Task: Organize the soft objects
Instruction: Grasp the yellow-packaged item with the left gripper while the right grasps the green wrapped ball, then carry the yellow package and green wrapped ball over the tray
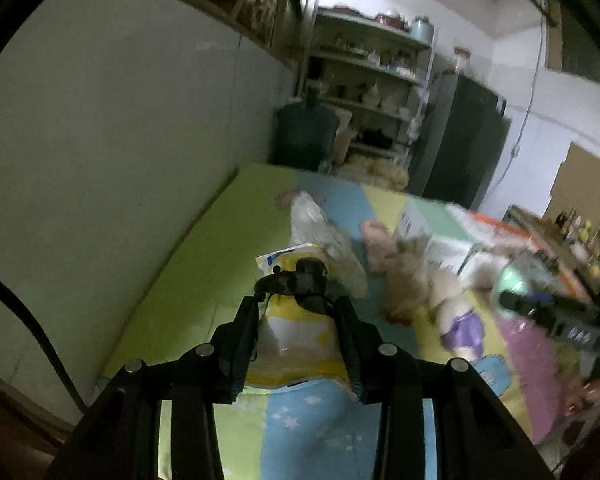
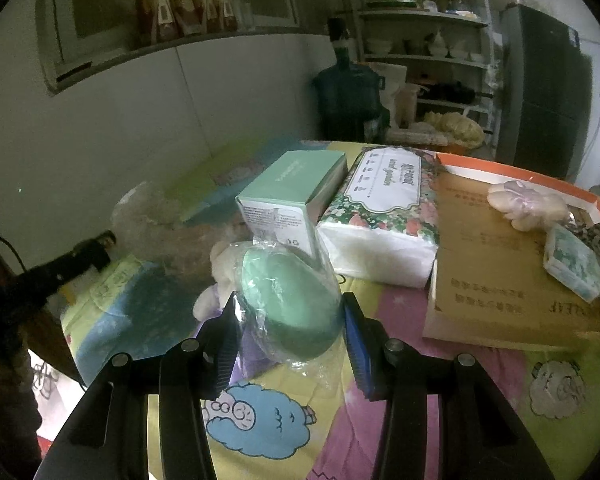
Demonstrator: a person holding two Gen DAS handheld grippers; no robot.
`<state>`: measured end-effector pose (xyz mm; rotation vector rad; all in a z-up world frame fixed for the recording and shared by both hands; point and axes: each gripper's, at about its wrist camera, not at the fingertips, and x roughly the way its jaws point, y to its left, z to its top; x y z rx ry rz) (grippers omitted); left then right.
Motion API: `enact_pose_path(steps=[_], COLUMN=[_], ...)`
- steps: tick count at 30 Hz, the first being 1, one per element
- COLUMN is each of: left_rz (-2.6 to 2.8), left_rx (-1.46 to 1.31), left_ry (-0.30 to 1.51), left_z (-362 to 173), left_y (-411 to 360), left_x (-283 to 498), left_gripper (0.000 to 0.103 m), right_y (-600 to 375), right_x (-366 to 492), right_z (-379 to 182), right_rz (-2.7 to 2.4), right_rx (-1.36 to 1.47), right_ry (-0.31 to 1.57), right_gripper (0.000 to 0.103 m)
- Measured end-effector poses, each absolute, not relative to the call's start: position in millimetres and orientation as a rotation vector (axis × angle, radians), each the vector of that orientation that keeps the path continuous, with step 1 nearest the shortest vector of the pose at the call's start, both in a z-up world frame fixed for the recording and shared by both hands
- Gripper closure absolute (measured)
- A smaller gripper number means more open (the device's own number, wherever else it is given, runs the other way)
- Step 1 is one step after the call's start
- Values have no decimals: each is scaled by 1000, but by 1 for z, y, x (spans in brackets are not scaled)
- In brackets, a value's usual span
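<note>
In the left wrist view my left gripper [image 1: 298, 308] is shut on a yellow and white plastic packet [image 1: 300, 344] with a black clip-like piece at its top, held over the colourful mat [image 1: 180, 292]. In the right wrist view my right gripper [image 2: 290, 308] is shut on a round green sponge in clear wrap [image 2: 292, 300], its pads pressing both sides. Behind it lies a pale plush toy with purple cloth [image 2: 216, 280], which the left wrist view shows as a blurred plush toy [image 1: 456, 316]. The right gripper [image 1: 540, 308] shows blurred at the right of the left wrist view.
A mint box [image 2: 292, 192] and a floral tissue pack [image 2: 380, 216] stand behind the sponge. A cardboard box with an orange rim [image 2: 500, 260] at the right holds a pale plush [image 2: 528, 204] and a small green packet [image 2: 572, 268]. More plush toys [image 1: 316, 232] lie mid-mat. A wall runs along the left.
</note>
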<state>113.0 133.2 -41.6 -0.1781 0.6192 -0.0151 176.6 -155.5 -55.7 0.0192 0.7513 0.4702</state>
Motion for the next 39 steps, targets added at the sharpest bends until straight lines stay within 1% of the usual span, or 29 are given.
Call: enact_pose_path(steps=[6,15,25,39], left_rz=[-29,-78,-209,-394], left_rx=[-173,-142,-97,-82], left_ry=[539,487,480,513], left_z=[-11,13,26,24], left_y=[131,109,44,-46], left_x=[110,105,121,152], left_gripper=[63,63,63,63], right_y=[-162,-179,-209,-268], right_x=[167,154,143,138], right_z=[-51,-39,-28,-18], right_rz=[473,458,415,306], right_rx=[30,48,77,124], right_ry=[735,692,657,613], right_gripper=[54,54,54,54])
